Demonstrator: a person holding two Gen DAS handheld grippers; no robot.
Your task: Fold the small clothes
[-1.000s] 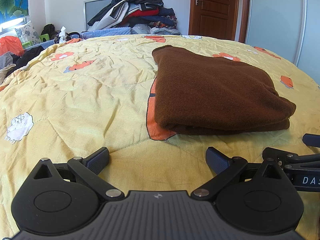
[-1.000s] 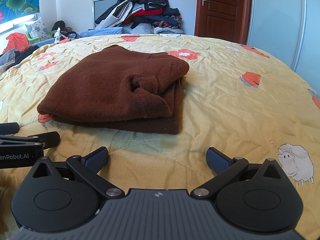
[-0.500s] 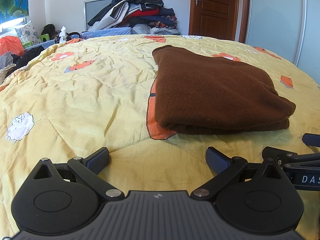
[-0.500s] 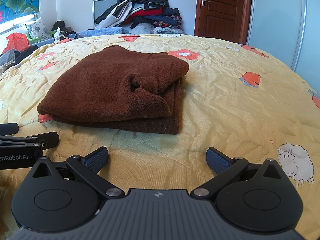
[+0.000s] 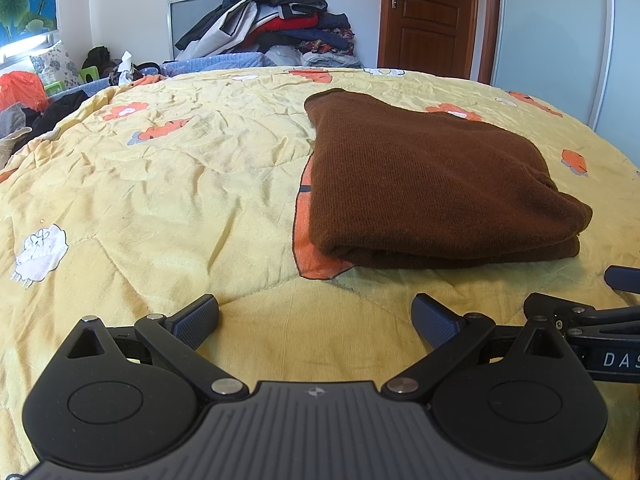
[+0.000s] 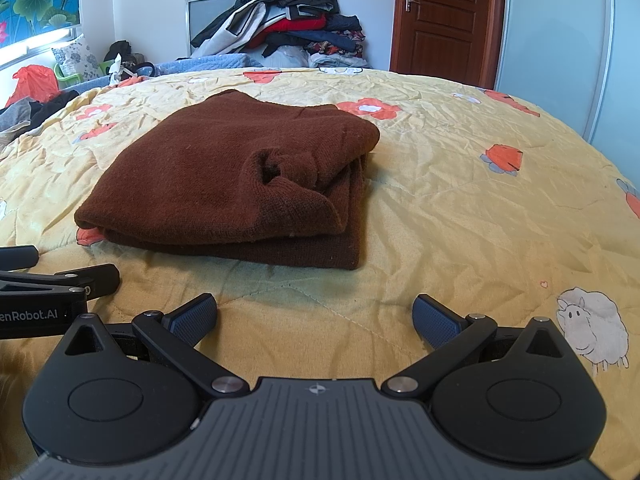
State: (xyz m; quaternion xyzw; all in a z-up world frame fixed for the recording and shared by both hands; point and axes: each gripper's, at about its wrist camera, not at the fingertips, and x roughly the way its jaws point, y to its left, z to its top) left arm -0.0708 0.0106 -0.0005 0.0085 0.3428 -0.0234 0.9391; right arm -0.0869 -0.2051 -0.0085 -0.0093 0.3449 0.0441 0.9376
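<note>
Brown knit garment (image 5: 432,184) lies folded in layers on the yellow quilt (image 5: 160,200), and I use it as my reference. From the right wrist view the same garment (image 6: 208,184) has its folded edge facing me, with a bunched, puckered bit of knit on top near its right side and a lower layer sticking out at the near right corner. It partly covers an orange print on the quilt (image 6: 460,216).

Left gripper (image 5: 316,320) sits just short of the garment's near edge, offset to its left, fingers spread wide, nothing between them, over bare quilt. Right gripper (image 6: 316,320) is also on the near side of the garment, offset to its right, jaws wide apart and empty. Neither touches the knit. Each gripper shows at the edge of the other's view, side by side.

White sheep print (image 6: 592,332) lies on the quilt, near right of the garment. Beyond the garment, past the far edge of the bed, I see a heap of mixed clothes (image 5: 272,20) against the wall, with a brown wooden door (image 5: 428,16) to the right of that and a pale sliding panel (image 6: 556,40) further right.
</note>
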